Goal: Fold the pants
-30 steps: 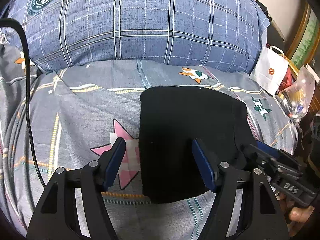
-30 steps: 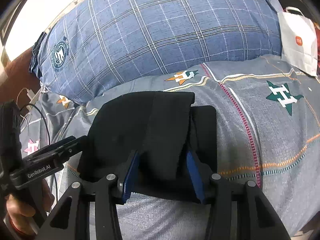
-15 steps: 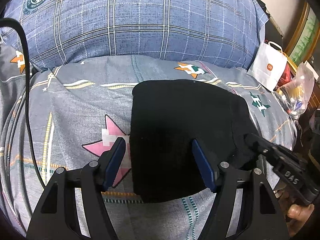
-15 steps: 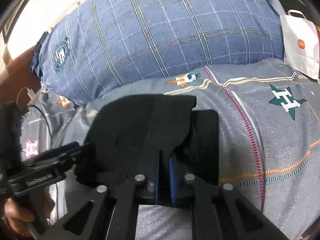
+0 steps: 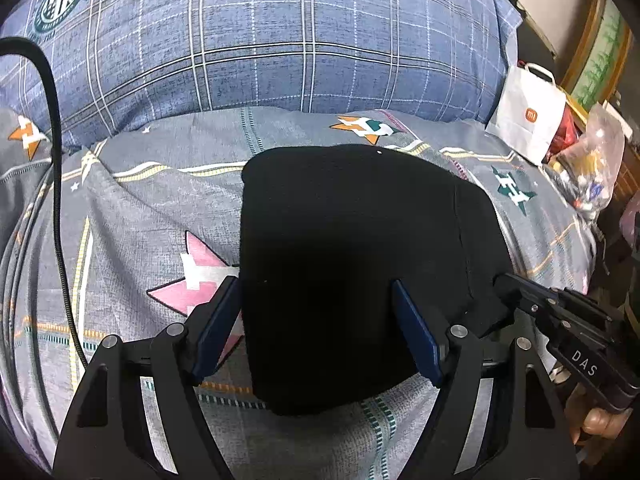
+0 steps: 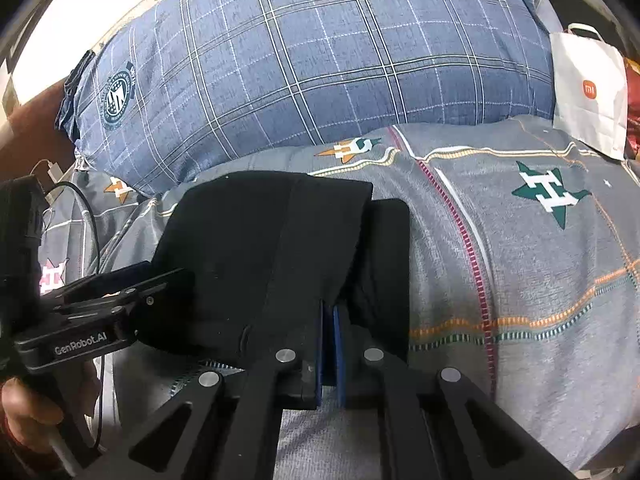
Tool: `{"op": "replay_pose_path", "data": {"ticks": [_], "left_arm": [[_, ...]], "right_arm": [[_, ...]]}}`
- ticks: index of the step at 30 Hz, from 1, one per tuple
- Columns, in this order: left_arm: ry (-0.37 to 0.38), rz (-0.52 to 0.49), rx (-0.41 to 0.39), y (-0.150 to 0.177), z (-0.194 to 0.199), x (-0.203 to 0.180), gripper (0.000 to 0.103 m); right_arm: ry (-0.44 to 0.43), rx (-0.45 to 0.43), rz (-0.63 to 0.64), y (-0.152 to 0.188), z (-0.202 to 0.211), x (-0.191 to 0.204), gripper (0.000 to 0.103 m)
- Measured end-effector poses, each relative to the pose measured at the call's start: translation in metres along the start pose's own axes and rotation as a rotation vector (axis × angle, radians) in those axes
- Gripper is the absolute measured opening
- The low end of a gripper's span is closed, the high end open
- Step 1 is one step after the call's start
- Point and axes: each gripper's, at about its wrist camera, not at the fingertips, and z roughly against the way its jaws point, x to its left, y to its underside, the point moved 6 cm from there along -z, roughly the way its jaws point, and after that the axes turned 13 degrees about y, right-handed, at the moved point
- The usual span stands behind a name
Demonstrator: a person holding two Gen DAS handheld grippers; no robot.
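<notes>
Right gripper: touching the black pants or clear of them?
Touching. In the right wrist view, the right gripper has its blue pads closed together on the near edge of the folded black pants, with fabric bunched against them.

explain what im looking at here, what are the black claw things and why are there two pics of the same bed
No robot here: a person carries a hand-held gripper in each hand, each with a fisheye camera looking along its two blue-padded fingers. One picture is from the left hand-held gripper, which is open and straddles the near edge of the folded black pants. The other is from the right hand-held gripper, shut on the pants' near edge. The pants lie on a grey patterned bedspread, before a blue plaid pillow and a white paper bag.
</notes>
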Motion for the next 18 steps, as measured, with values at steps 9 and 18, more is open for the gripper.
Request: {"op": "replay_pose_path", "data": {"ticks": [9, 18], "left_arm": [[0.042, 0.076, -0.045, -0.009, 0.028, 0.023, 0.076], [0.092, 0.125, -0.023, -0.006, 0.023, 0.025, 0.077]], "right_arm": [[0.021, -0.009, -0.041, -0.006, 0.008, -0.007, 0.008], [-0.029, -0.008, -0.112, -0.029, -0.004, -0.008, 0.046]]}}
